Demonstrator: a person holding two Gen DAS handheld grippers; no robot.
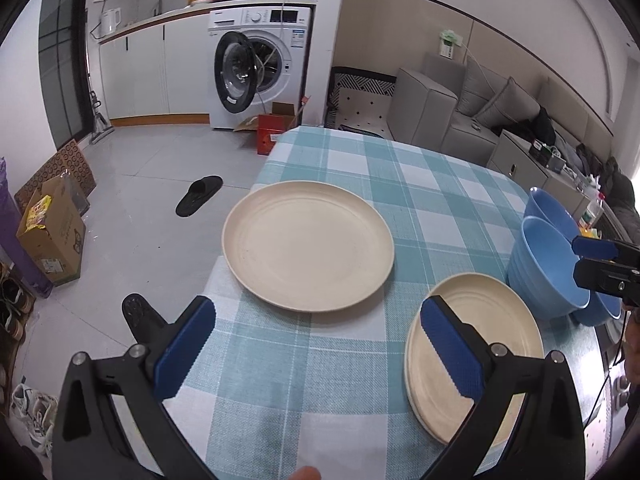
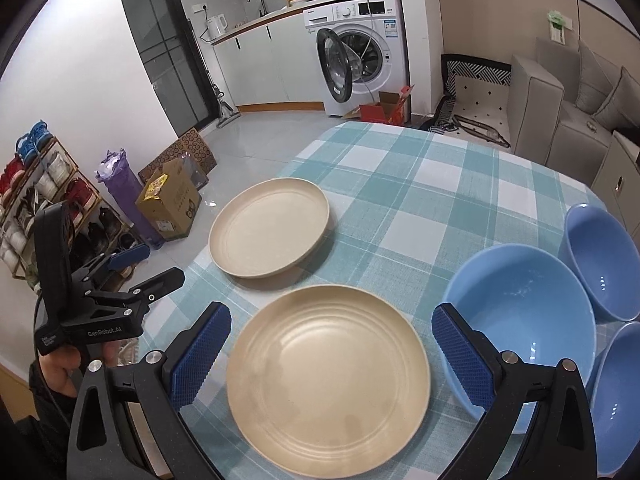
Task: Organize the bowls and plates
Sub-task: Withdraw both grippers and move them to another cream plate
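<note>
A large cream plate (image 1: pixel 308 244) (image 2: pixel 268 228) lies near the table's left edge. A second cream plate (image 1: pixel 492 344) (image 2: pixel 328 376) lies nearer; its rim looks doubled in the left wrist view, as if two were stacked. Three blue bowls (image 2: pixel 520 328) (image 2: pixel 600 260) (image 2: pixel 616 400) crowd together at the right, also seen as the blue bowls (image 1: pixel 548 264). My left gripper (image 1: pixel 320 344) (image 2: pixel 154 266) hovers open over the cloth in front of the large plate. My right gripper (image 2: pixel 332 356) (image 1: pixel 588 260) hangs open above the nearer plate, pads apart from it.
The table (image 1: pixel 400 168) wears a teal checked cloth and ends just left of the large plate. Beyond are a washing machine (image 1: pixel 260 72) with its door open, cardboard boxes (image 1: pixel 52 232), a slipper (image 1: pixel 200 194), a shoe rack (image 2: pixel 36 192) and a grey sofa (image 1: pixel 460 108).
</note>
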